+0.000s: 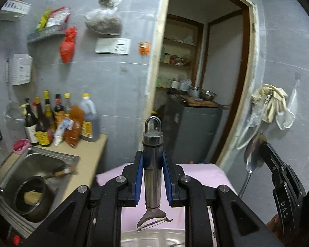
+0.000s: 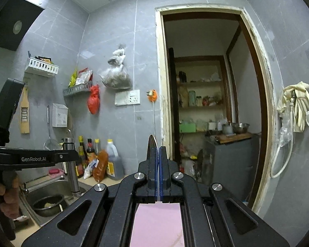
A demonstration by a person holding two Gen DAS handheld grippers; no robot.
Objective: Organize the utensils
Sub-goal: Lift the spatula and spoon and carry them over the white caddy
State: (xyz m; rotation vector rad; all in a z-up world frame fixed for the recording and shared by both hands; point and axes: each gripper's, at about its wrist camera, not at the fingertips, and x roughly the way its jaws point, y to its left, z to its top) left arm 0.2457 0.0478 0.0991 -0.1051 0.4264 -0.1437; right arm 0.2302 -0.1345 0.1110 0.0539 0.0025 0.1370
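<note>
A: The left tongs (image 1: 152,177) are pinching one steel peeler (image 1: 152,164) by its handle, upright, hanging loop on top and blade at the bottom. The right tongs (image 2: 158,170) are pressed onto one spoon (image 1: 254,154), bowl up; in their own view only its thin edge shows between the pads.

B: So which step is this?

A: I'd judge the carrying step: both utensils are lifted clear above the pink surface (image 1: 199,175), neither set down.

B: And next?

A: Each needs a place to go. Just below the peeler's blade a steel rim (image 1: 154,234) shows, maybe a container, but I cannot tell. Lowering the peeler would call for keeping it upright so the blade goes in first.

B: Counts, near to far?

A: Two tongs, one peeler, one spoon. Left, one sink (image 1: 41,164) with one dark pot (image 1: 34,199) in it. Farther left, a cluster of roughly six sauce bottles (image 1: 57,119). Far right, a doorway (image 2: 206,103).
</note>
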